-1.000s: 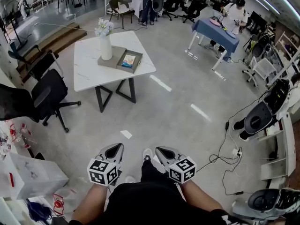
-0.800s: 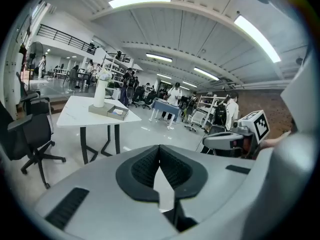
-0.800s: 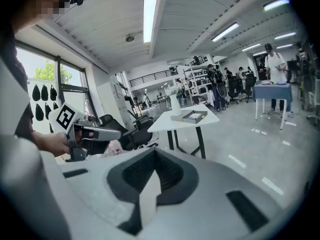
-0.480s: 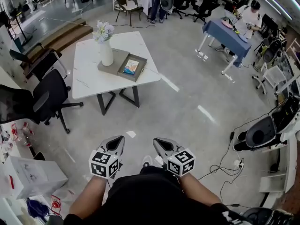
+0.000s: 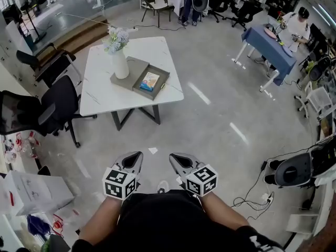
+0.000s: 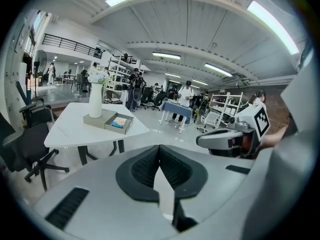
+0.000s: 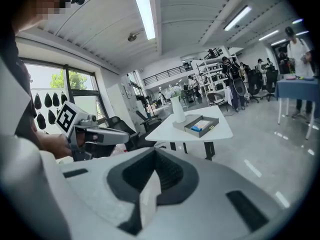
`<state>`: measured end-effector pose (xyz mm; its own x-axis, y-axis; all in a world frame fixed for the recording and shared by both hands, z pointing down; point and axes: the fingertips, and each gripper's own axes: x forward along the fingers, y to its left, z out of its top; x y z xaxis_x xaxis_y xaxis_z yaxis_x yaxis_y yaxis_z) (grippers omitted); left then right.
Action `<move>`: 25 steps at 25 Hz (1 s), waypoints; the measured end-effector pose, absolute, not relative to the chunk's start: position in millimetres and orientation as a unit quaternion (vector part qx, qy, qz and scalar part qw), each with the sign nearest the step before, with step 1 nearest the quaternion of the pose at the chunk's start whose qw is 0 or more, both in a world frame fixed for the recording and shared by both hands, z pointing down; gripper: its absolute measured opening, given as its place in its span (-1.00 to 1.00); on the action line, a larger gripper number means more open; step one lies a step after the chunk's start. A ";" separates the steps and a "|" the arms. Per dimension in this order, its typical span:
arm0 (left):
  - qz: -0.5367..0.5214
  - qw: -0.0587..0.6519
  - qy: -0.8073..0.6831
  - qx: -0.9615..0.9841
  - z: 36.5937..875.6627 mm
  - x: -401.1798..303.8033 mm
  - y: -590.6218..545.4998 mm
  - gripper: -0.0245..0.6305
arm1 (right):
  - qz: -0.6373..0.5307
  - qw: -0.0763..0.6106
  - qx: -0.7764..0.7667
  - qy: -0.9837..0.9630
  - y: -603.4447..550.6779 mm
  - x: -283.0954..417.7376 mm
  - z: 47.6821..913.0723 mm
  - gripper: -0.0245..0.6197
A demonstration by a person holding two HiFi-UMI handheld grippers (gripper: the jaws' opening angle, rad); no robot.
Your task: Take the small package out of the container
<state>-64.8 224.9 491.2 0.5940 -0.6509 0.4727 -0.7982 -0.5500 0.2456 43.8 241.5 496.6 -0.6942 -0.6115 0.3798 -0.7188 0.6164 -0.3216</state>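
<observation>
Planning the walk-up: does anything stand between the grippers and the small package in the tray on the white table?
Nothing visible does. Only bare grey floor separates the left gripper and right gripper from the white square table. The small blue-and-yellow package lies uncovered in the open grey tray; the white flower vase stands beside it.

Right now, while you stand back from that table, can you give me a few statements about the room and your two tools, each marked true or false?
1. The left tool has its jaws together with nothing between them. True.
2. The right tool grips the small package. False: its jaws are shut on nothing, and the package lies in the container on the white table.
3. A white vase with flowers stands next to the container. True.
4. Both tools are held over the table. False: they are over the floor, well short of the table.
</observation>
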 end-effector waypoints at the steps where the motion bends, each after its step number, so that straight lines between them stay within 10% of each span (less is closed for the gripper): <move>1: 0.169 0.224 -0.422 0.862 494.1 -63.1 221.6 -0.92 | 0.231 0.117 0.368 -0.893 237.5 44.8 498.5 -0.93; 25: 0.206 0.240 -0.418 0.852 527.6 -39.8 165.3 -0.92 | 0.254 0.123 0.362 -0.889 179.7 79.6 524.1 -0.93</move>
